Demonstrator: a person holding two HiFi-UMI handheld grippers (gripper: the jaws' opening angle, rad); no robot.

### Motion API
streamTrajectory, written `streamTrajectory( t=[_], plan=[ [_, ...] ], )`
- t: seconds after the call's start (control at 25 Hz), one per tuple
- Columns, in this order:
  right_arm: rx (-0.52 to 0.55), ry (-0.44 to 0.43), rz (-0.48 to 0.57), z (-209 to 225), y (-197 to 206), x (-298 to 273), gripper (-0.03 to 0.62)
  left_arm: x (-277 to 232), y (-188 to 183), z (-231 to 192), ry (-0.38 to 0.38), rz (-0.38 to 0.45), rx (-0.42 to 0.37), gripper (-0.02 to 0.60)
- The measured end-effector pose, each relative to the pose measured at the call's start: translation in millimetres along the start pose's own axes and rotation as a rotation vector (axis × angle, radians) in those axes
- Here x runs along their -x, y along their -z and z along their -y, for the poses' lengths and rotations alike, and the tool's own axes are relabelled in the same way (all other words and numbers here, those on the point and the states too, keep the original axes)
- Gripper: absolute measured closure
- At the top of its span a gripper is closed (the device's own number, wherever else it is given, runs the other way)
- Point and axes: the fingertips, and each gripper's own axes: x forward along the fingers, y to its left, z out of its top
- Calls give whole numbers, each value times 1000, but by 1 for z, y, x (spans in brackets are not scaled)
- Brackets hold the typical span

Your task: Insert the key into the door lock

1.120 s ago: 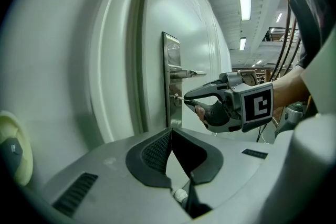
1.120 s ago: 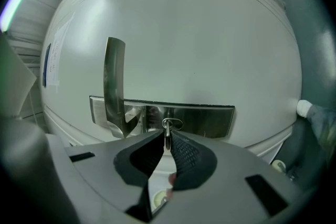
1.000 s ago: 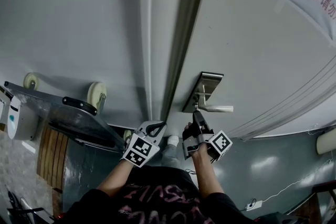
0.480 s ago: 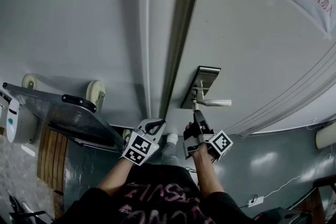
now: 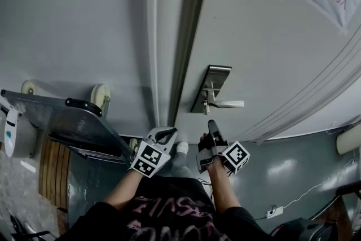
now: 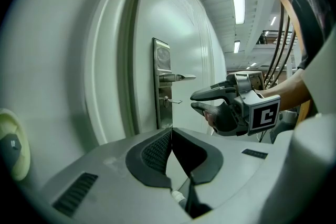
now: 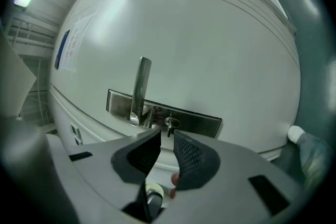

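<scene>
Two grippers, one in each of my hands, face one pale door (image 5: 265,36). My left gripper (image 6: 170,134) has its jaws pressed together at the tips, with nothing between them. Ahead and left of those jaws runs the upright door frame (image 6: 105,60). Ahead and slightly right stands one steel lock plate (image 6: 161,86) carrying one lever handle (image 6: 176,77) and, below it, one key (image 6: 172,101) seated in the lock. My right gripper (image 7: 167,136) has its jaws a narrow gap apart and empty. The key sits just beyond their tips, in line with the gap, untouched. The lever juts just left of these jaws, and to their right the door face lies bare.
</scene>
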Motion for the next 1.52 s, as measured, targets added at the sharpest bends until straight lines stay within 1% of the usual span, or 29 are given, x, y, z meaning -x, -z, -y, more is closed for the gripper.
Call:
streamTrajectory(
  t=[0.08,0.2,0.36,0.56,0.72,0.92,1.08,1.28,1.52],
  plan=[
    [40,9,1,-2,0,4,471,1,-1,2,3,4,4,569],
    [107,37,-3,-4,2,12,485,3,-3,5,7,12,9,568],
    [189,52,3,-8,1,23,507,6,-6,9,10,22,15,569],
    [258,60,8,-17,-3,34,516,7,-12,13,12,35,24,569],
    [327,76,-2,-22,-2,42,520,10,-16,18,7,62,34,568],
    [426,87,7,-27,-3,47,523,12,-14,23,12,49,37,568],
    [465,91,14,-31,-5,48,526,13,-14,19,-1,55,53,569],
    [549,105,-11,-31,-7,49,528,12,-17,15,-21,55,73,569],
    [668,117,-39,-31,-11,53,530,13,-24,8,-62,64,76,569]
  ],
)
